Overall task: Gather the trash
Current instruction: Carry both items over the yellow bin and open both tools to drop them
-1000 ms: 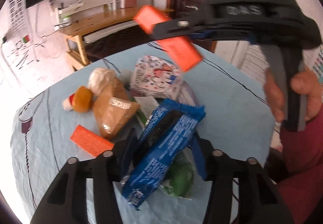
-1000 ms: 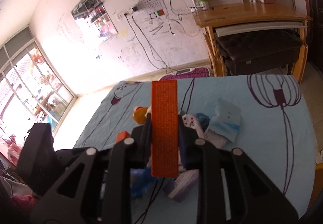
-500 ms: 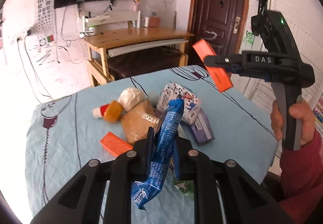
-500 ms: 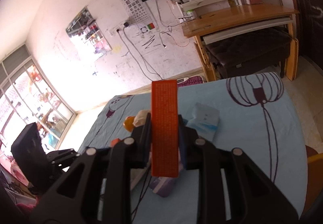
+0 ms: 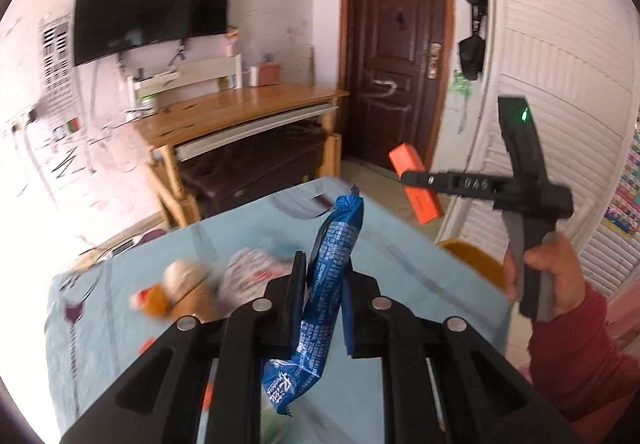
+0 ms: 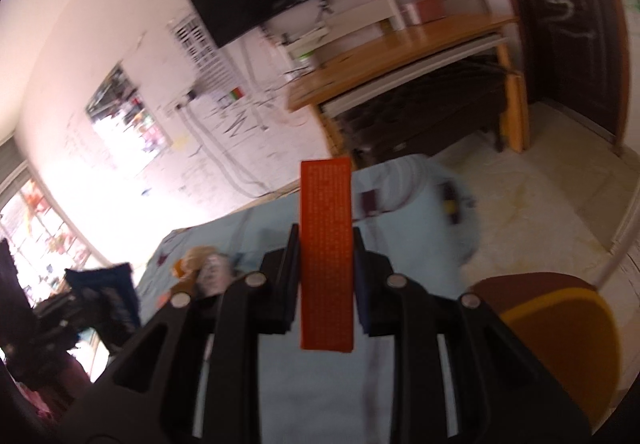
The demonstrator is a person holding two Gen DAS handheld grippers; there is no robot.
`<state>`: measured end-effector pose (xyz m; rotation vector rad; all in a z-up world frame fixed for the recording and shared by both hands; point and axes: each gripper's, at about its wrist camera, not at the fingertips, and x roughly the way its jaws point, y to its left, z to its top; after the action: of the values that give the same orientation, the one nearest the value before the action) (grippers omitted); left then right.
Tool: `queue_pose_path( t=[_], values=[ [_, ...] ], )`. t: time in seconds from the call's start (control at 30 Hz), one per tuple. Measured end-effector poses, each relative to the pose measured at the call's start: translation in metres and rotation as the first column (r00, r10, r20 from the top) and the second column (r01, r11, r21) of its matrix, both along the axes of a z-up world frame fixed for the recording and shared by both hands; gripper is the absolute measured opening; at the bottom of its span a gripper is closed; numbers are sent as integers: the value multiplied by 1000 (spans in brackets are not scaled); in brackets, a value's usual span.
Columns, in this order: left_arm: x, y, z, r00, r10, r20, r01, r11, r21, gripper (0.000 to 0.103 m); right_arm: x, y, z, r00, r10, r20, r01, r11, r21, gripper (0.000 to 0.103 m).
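Note:
My left gripper (image 5: 325, 294) is shut on a blue snack wrapper (image 5: 320, 296) and holds it upright above the light blue table (image 5: 400, 256). My right gripper (image 6: 326, 276) is shut on an orange box (image 6: 327, 256), lifted above the table's right edge; the orange box also shows in the left wrist view (image 5: 416, 184), held over a yellow-rimmed bin (image 5: 472, 260). The bin appears in the right wrist view (image 6: 560, 332) at the lower right. More trash lies on the table: a brown packet with a white lump (image 5: 180, 280) and a white patterned wrapper (image 5: 252, 272).
A wooden desk (image 5: 236, 112) and a dark door (image 5: 396, 56) stand beyond the table. A white louvred panel (image 5: 560, 84) is at the right. A small orange piece (image 5: 146, 344) lies near the table's left front.
Both grippers have risen and swung right with their loads. The orange box has moved from over the table to over the bin. The view is blurred by motion.

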<state>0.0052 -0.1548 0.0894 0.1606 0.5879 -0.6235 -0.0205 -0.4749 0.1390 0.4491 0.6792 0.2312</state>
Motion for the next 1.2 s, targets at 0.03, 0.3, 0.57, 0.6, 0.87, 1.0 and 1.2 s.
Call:
queue_pose_path(
  t=[0.03,0.3,0.57,0.6,0.87,1.0,1.2],
  values=[
    [1,-13,2,1000,-13,-3,13,1000,-2,11,-3,-11,-3,1000,-20,-2,20,1000,-1,23],
    [17,-135,-5,982,-150,-114,147,989,-34,11,-33,-101,-39,985,-167,-41,168,986,11,23],
    [24,-252,-44,935,-242,-258,232,970,-68,11,-48,-160,-99,960,-243,-138,253,966,61,23],
    [25,-265,-52,928,-243,-282,232,970,-74,11,-50,-167,-106,957,-250,-150,263,962,74,23],
    [30,-316,-115,874,-206,-441,227,974,-4,16,-59,-187,-139,944,-259,-204,286,951,113,23],
    [31,-319,-126,868,-186,-460,225,974,31,45,-54,-187,-146,944,-247,-219,278,953,124,23],
    [35,-293,-113,871,-139,-471,159,987,3,65,-50,-175,-152,947,-211,-242,242,964,107,23]
  ],
)
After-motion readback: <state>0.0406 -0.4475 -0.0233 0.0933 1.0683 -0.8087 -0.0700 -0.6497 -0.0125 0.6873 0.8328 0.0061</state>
